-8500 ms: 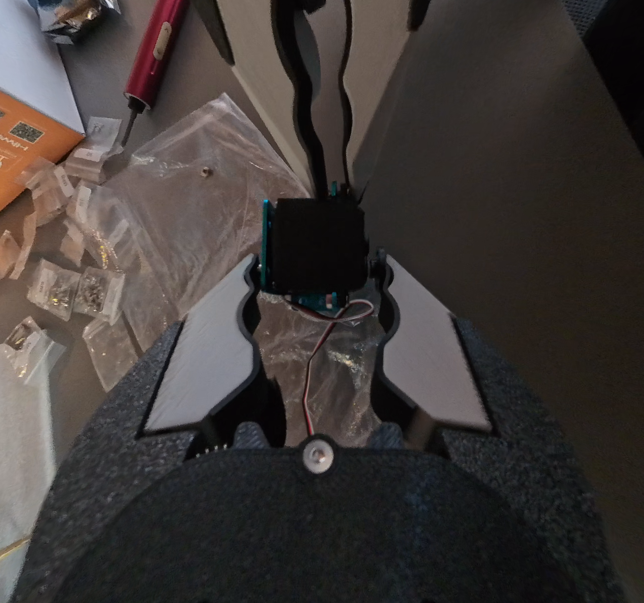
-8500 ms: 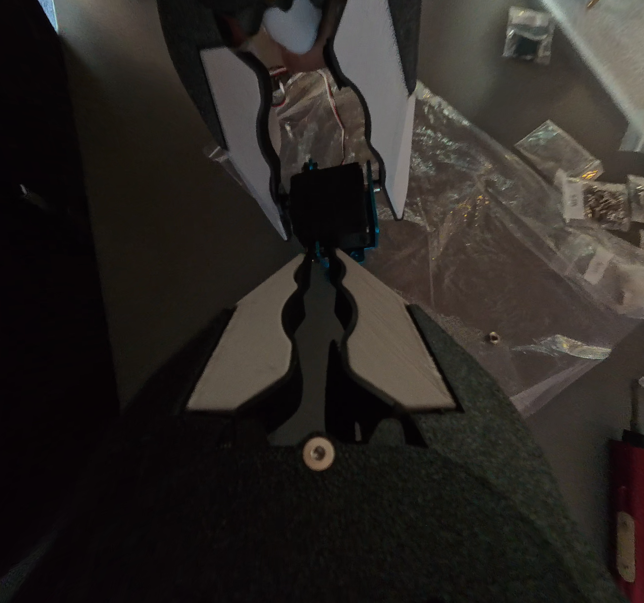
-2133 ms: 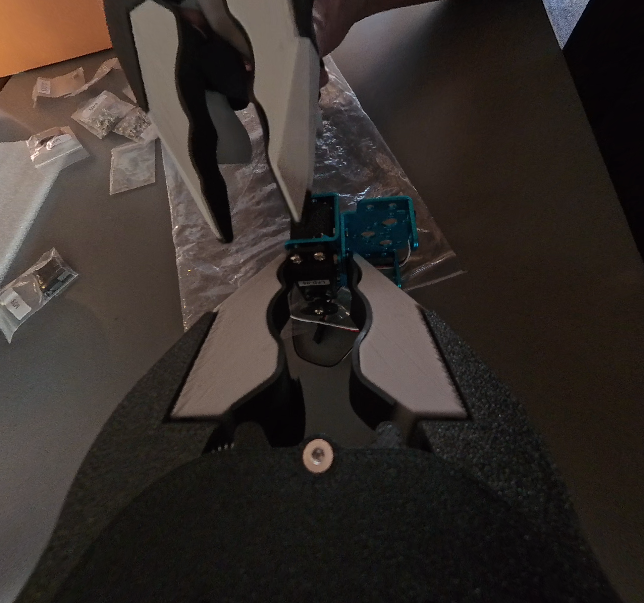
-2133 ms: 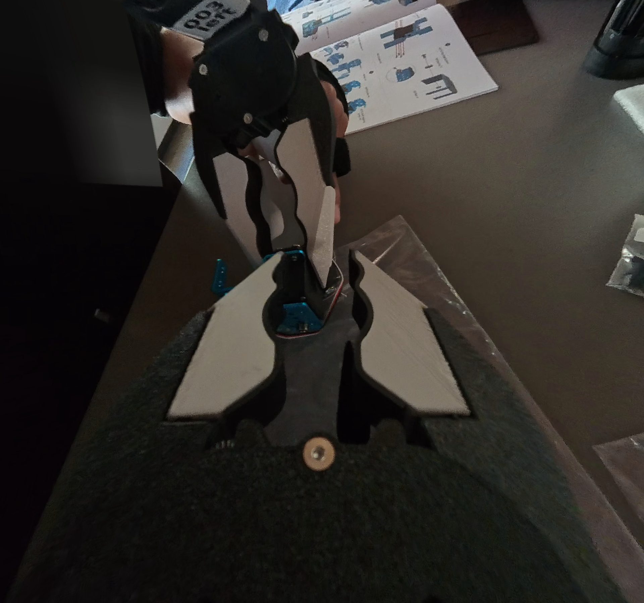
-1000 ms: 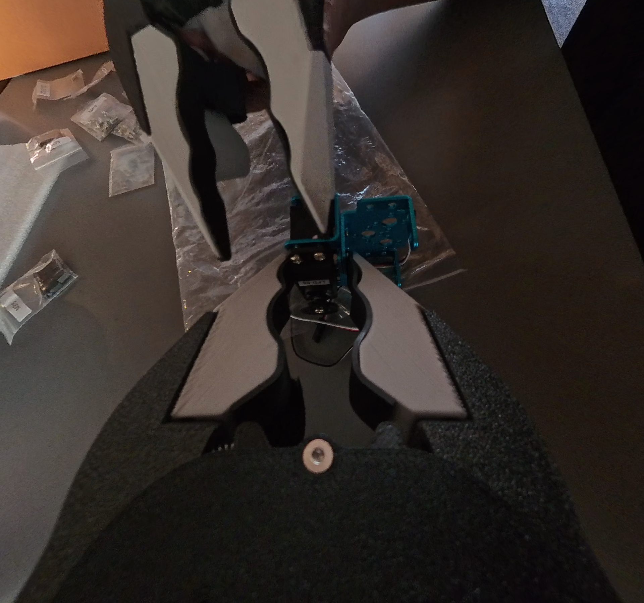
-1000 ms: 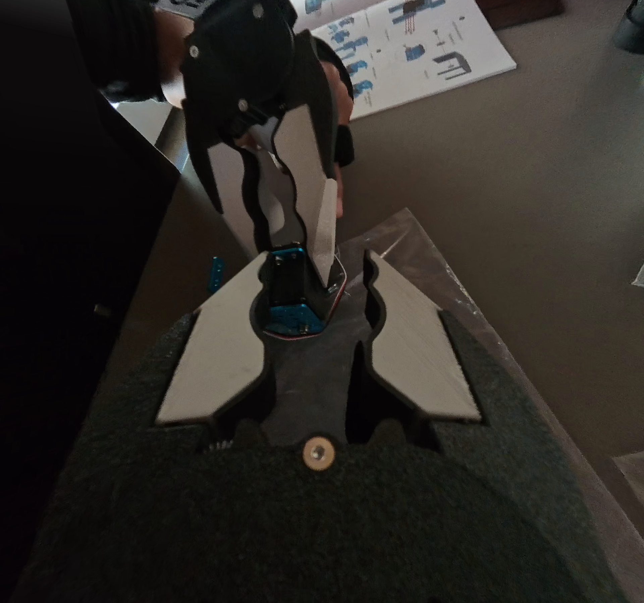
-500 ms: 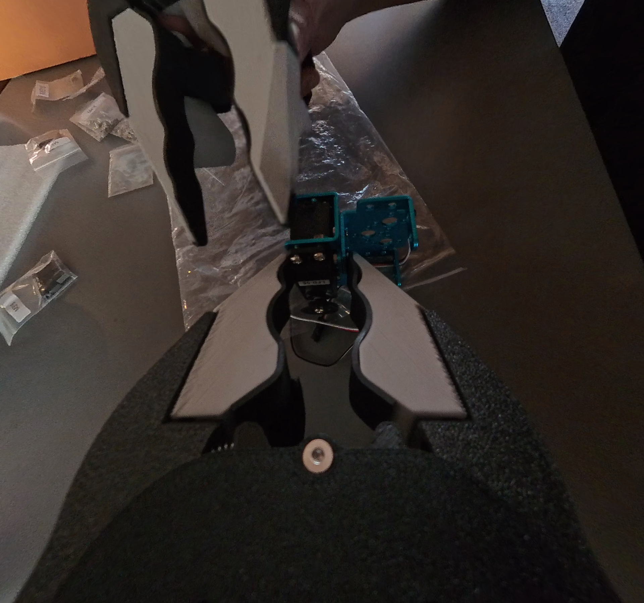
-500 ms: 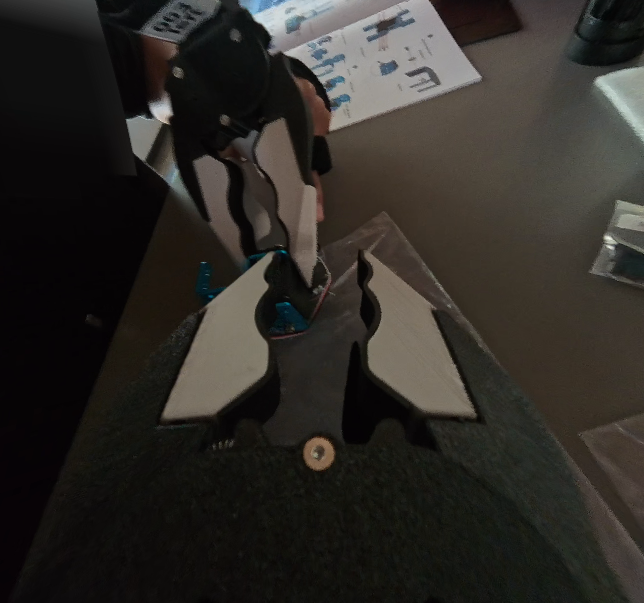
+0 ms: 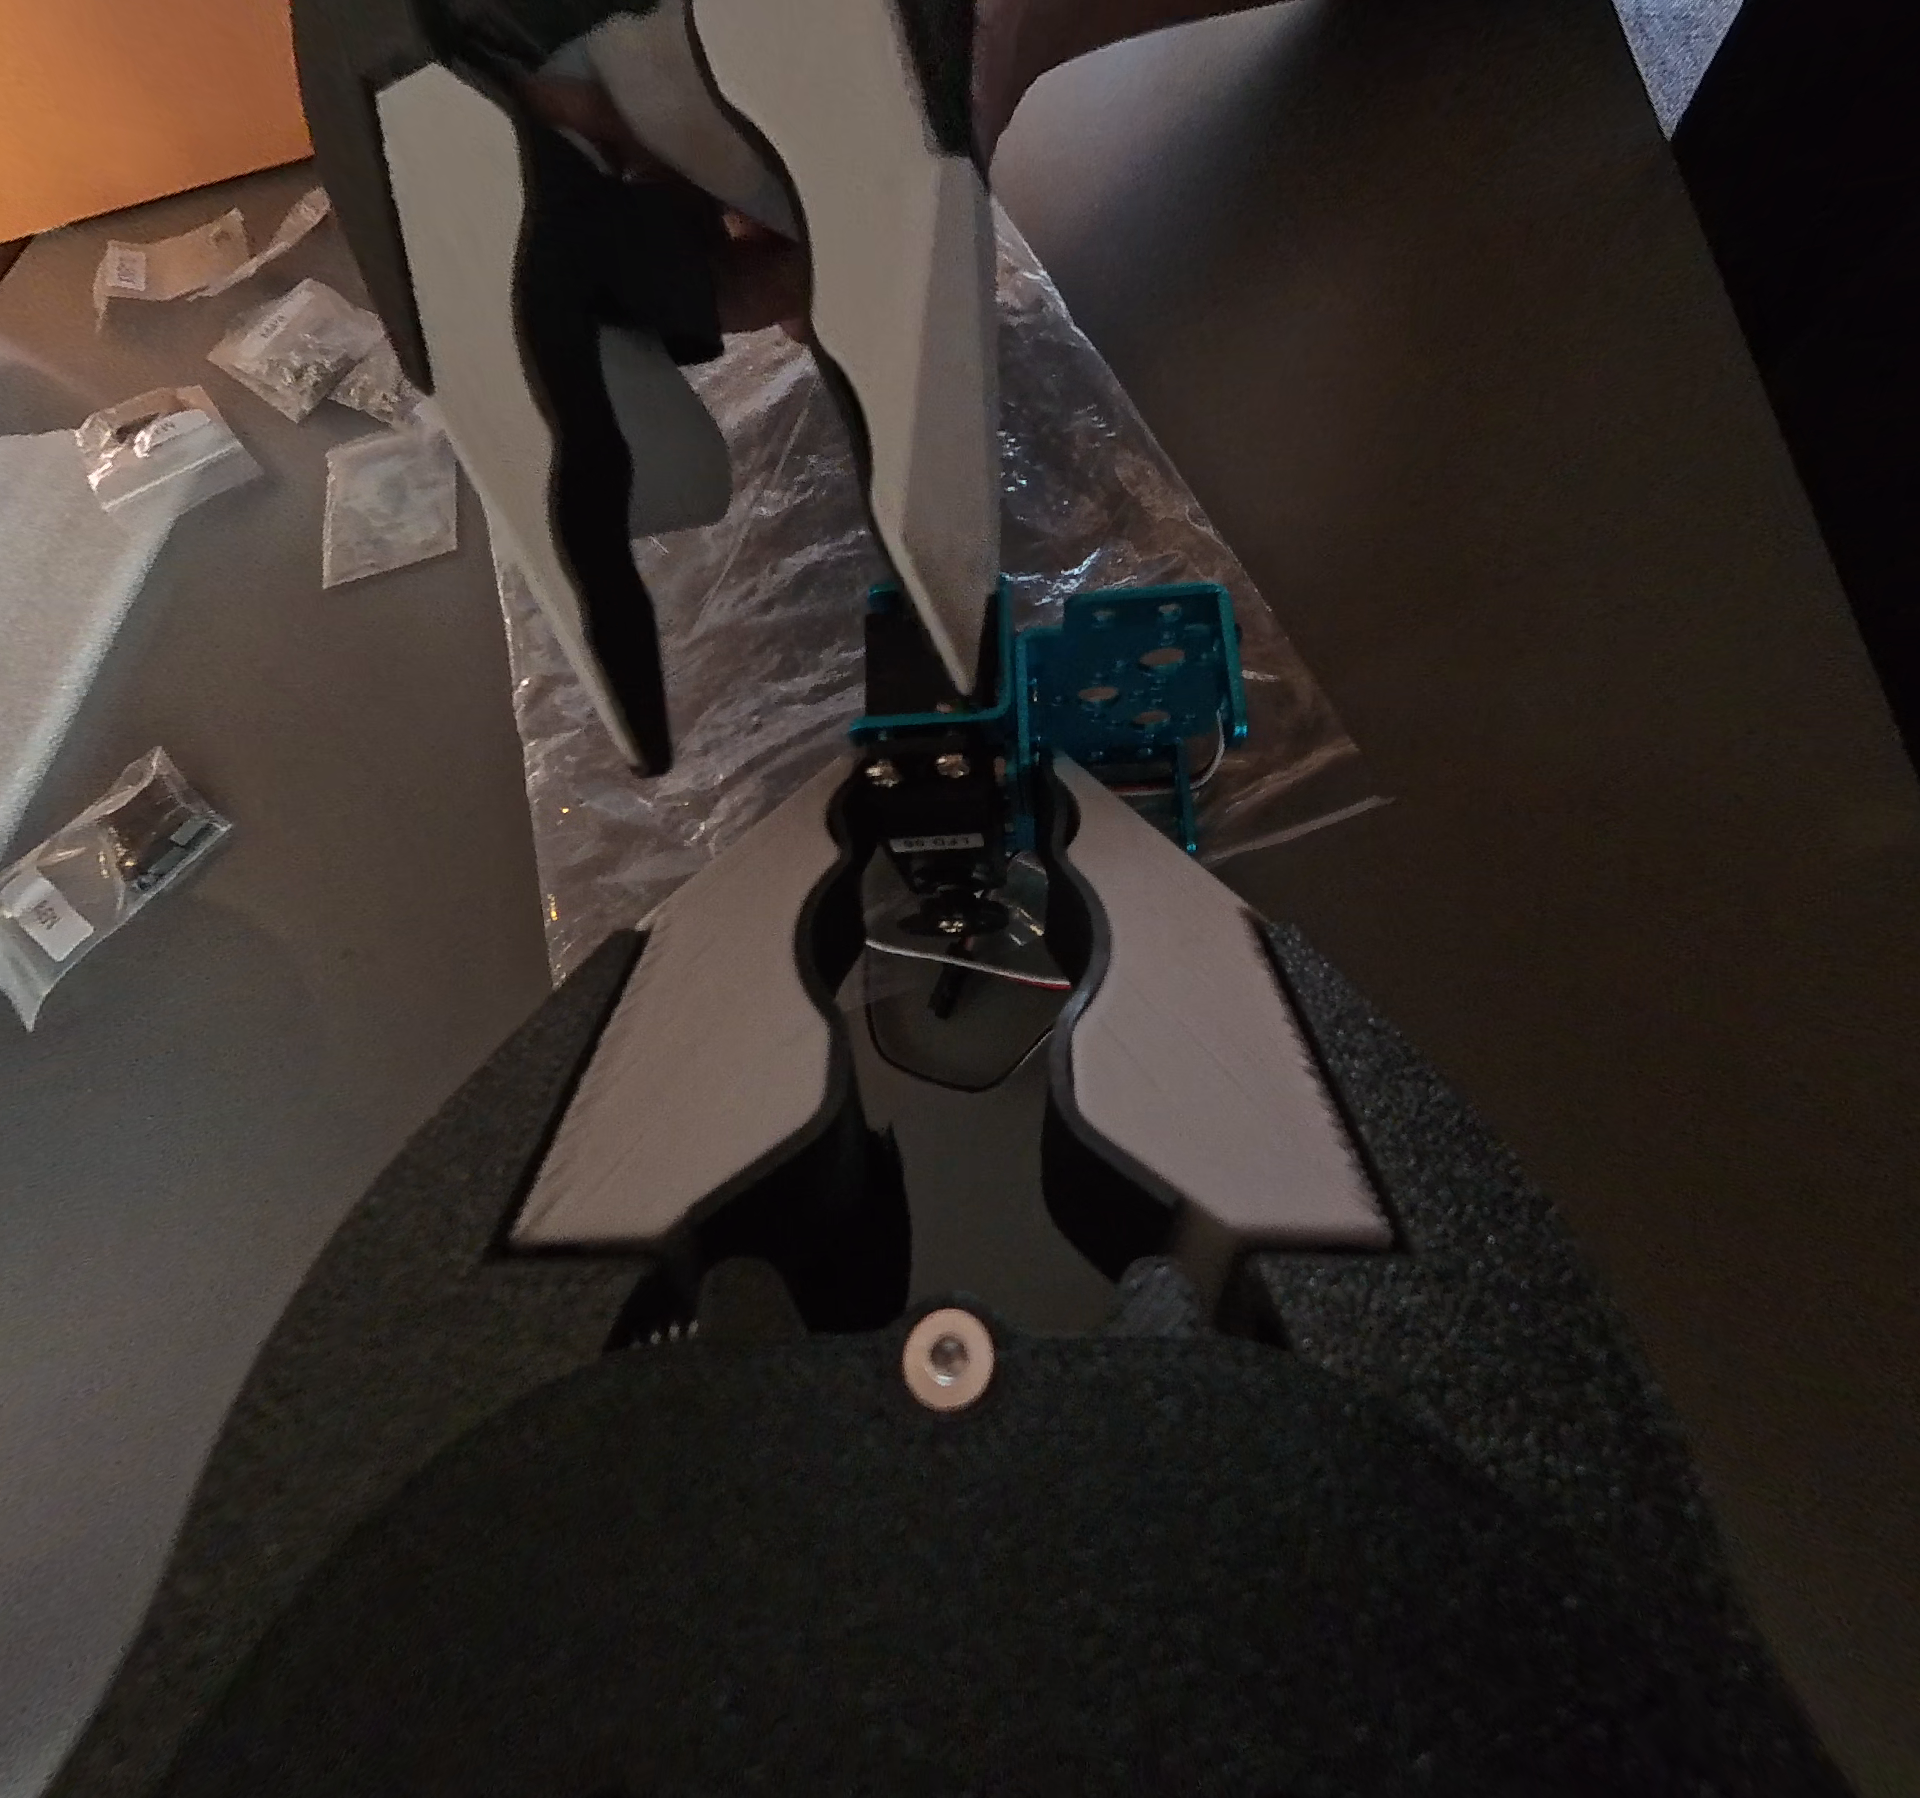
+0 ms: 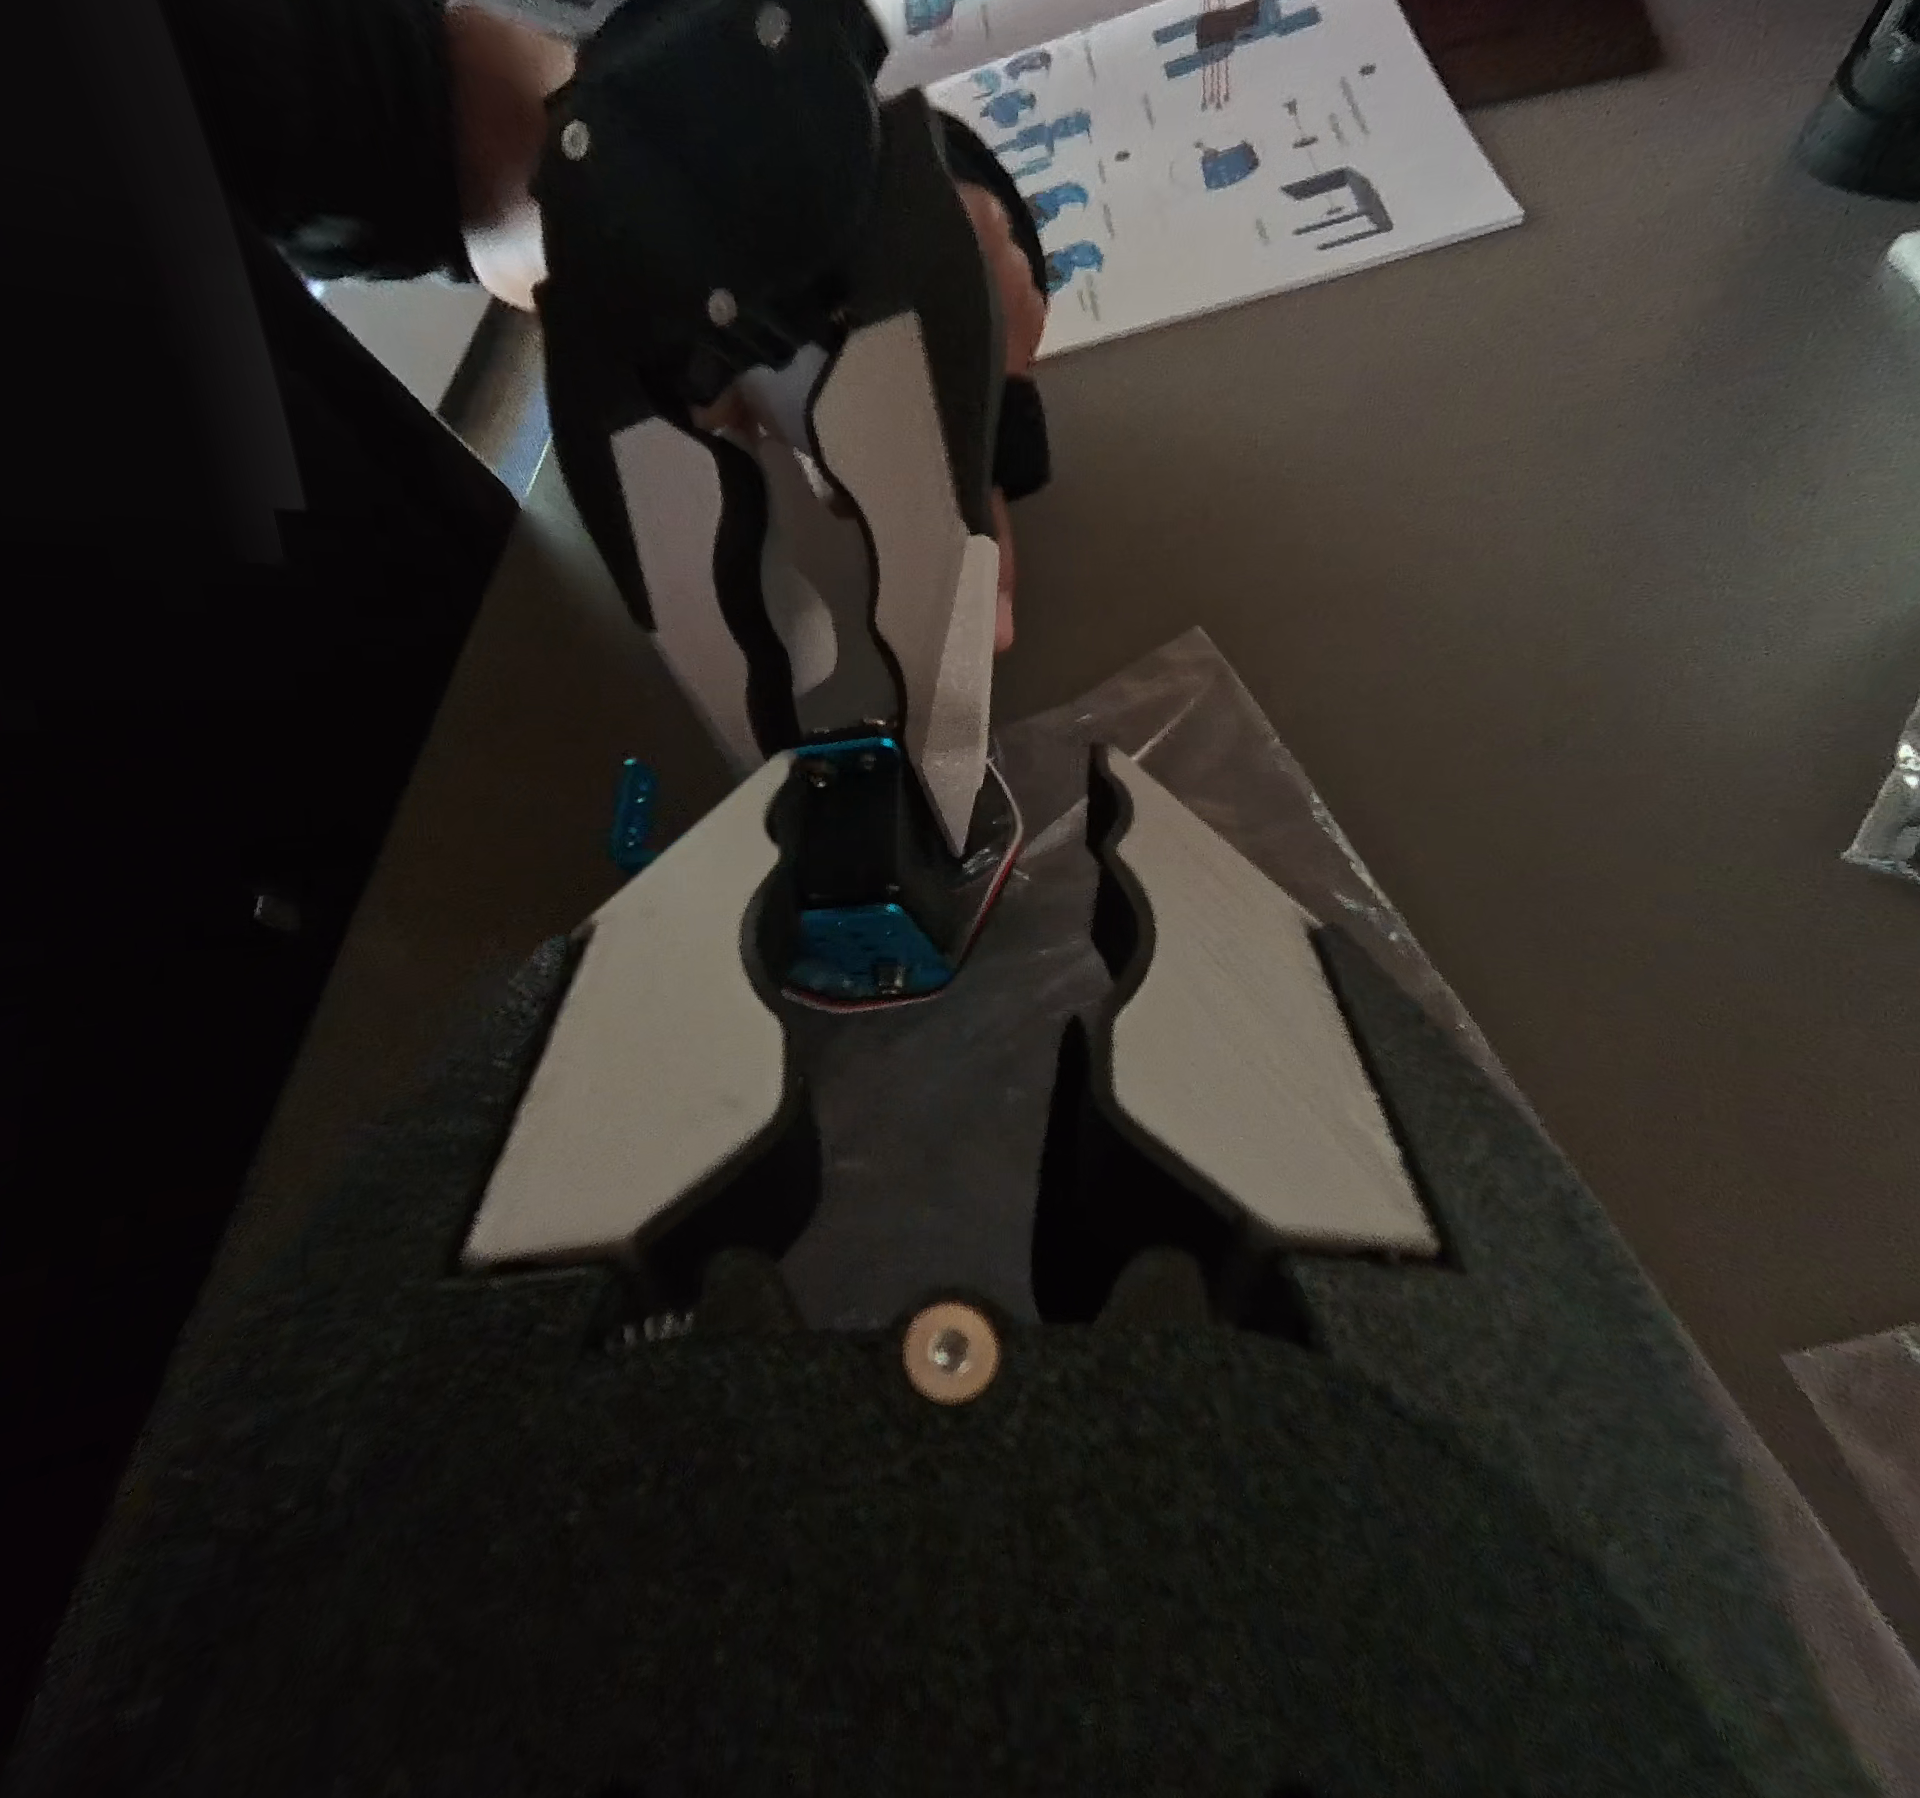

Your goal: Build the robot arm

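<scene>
In the left wrist view my left gripper (image 9: 951,787) is shut on a black servo (image 9: 935,818) set in a blue metal frame, held low over a clear plastic sheet (image 9: 790,543). A blue perforated bracket (image 9: 1143,668) joins it on the right, and a red and white wire hangs under it. My right gripper (image 9: 800,725) comes down from above, open, with one fingertip (image 9: 961,668) against the servo's top. In the right wrist view my right gripper (image 10: 940,761) is open around the servo (image 10: 847,855), which sits by its left finger, with the left gripper (image 10: 862,792) clamped on it.
Small bags of screws (image 9: 301,366), a bagged part (image 9: 94,875), white foam (image 9: 52,543) and an orange box (image 9: 135,34) lie left. An open instruction booklet (image 10: 1195,117) lies far behind. The table edge (image 9: 1766,398) runs along the right.
Over the last half second the right gripper has swung back over the servo, its fingertip now on the top. Since 8.5 s ago it has opened and the servo has been turned round.
</scene>
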The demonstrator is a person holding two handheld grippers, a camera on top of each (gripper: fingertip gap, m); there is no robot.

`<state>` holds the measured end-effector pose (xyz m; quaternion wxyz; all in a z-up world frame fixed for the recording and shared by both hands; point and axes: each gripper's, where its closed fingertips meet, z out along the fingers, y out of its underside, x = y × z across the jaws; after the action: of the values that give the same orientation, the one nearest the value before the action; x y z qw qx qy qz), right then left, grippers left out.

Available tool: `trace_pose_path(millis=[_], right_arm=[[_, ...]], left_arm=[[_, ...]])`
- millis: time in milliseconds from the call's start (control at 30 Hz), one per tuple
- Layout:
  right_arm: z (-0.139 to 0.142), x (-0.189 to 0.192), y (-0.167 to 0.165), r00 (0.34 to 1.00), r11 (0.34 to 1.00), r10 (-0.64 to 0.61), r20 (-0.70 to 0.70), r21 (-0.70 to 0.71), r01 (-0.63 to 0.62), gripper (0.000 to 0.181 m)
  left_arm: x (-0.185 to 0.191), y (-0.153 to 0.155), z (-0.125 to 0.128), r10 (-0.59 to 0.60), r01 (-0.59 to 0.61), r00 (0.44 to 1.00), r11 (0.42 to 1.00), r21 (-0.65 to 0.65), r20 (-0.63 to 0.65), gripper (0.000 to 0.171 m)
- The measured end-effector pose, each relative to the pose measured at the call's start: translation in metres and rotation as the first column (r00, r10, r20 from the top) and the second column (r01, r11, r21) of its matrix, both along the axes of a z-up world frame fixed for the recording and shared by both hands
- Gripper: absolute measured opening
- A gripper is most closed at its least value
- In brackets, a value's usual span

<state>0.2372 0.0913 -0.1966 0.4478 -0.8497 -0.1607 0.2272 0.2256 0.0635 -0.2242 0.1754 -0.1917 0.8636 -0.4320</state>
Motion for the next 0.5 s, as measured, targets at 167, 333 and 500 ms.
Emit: trace_pose_path(millis=[167,333,500], right_arm=[[0.009,0.008,0.0,0.999,0.999,-0.031,-0.031,0.023,0.032,0.049],[0.001,0.002,0.003,1.0,1.0,-0.021,0.0,-0.002,0.021,0.055],[0.011,0.009,0.001,0.999,0.998,-0.038,-0.006,0.044,0.038,0.047]], left_arm=[[0.0,0.0,0.0,-0.002,0.002,1.0,1.0,0.0,0.0,0.029],[0.0,0.0,0.0,0.0,0.0,1.0,1.0,0.0,-0.001,0.03],[0.0,0.0,0.0,-0.002,0.002,1.0,1.0,0.0,0.0,0.029]])
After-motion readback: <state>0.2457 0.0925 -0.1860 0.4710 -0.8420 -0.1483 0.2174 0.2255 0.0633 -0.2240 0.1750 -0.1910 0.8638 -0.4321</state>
